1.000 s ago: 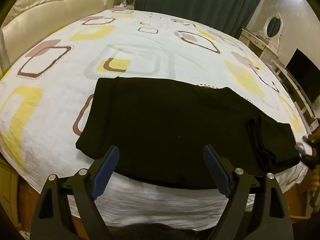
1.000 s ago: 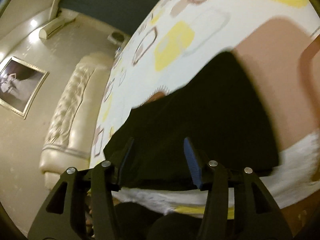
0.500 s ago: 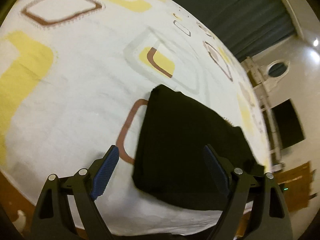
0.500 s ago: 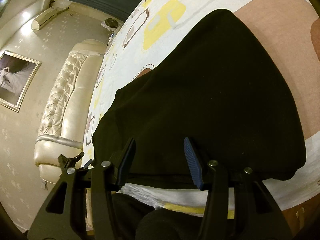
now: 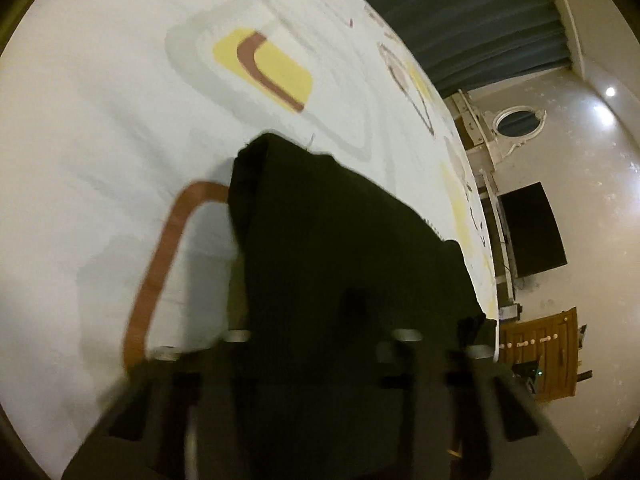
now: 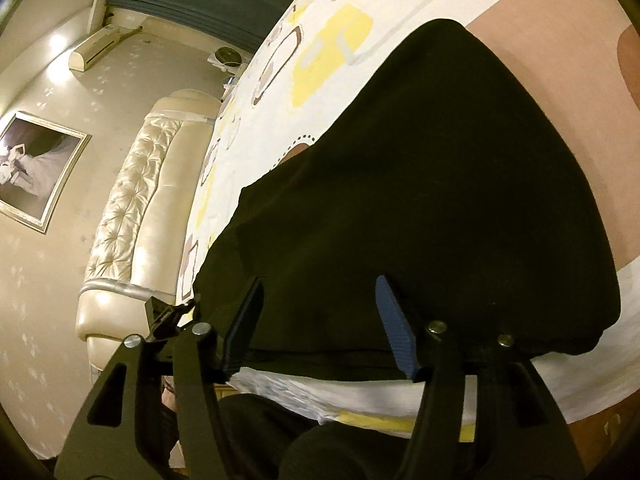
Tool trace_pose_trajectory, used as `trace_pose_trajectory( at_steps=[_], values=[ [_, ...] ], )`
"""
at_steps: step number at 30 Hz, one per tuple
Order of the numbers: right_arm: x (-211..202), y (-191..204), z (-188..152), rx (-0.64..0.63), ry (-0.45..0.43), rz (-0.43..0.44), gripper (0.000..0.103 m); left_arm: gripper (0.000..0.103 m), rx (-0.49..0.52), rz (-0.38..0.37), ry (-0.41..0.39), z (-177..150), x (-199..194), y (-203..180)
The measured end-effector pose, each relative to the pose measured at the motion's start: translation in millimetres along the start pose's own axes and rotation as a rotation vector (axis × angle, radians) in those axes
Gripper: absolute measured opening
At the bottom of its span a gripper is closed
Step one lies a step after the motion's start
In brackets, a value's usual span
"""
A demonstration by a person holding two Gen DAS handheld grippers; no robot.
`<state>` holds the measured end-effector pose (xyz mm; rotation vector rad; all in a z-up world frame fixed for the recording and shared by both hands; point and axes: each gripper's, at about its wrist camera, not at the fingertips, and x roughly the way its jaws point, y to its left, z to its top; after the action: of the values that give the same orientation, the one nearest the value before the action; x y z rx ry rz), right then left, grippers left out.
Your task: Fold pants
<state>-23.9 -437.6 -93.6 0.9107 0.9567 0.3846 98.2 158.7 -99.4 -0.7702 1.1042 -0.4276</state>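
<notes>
The black pants (image 5: 340,240) lie folded flat on the patterned bedsheet (image 5: 100,120) near the bed's front edge. In the left wrist view the left gripper (image 5: 320,344) is low over their left end; the picture is blurred and the dark cloth hides the fingertips, so I cannot tell how the jaws stand. In the right wrist view the pants (image 6: 420,200) fill the middle. The right gripper (image 6: 316,320) is open, its blue pads (image 6: 394,320) apart just above the pants' near edge, holding nothing.
A tufted cream headboard (image 6: 132,204) and a framed picture (image 6: 36,168) stand at the left of the right wrist view. A dressing table with an oval mirror (image 5: 516,124), a dark screen (image 5: 532,232) and a wooden cabinet (image 5: 540,356) stand beyond the bed.
The left gripper has swung left and dropped down to the pants' left end; its blue pads, seen wide open before, are now lost in blur. The right gripper has moved closer to the near edge.
</notes>
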Motion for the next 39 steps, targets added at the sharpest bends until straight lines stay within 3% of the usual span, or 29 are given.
trace_pose_trajectory(
  at_steps=[3, 10, 22, 31, 39],
  values=[
    [3, 5, 0, -0.019, -0.007, 0.003, 0.068, 0.015, -0.058, -0.004, -0.001, -1, -3, 1],
    [4, 8, 0, -0.049, -0.012, 0.014, 0.08, 0.013, 0.083, 0.177, -0.052, -6, -17, -55],
    [2, 7, -1, -0.055, -0.023, 0.021, 0.081, 0.013, 0.308, 0.339, -0.129, -28, -38, -158],
    [1, 6, -2, -0.052, -0.029, 0.028, 0.081, 0.013, 0.445, 0.405, -0.153, -54, -25, -219],
    [1, 7, -4, -0.052, -0.035, 0.029, 0.083, 0.013, 0.503, 0.462, -0.143, -69, -2, -257]
  ],
)
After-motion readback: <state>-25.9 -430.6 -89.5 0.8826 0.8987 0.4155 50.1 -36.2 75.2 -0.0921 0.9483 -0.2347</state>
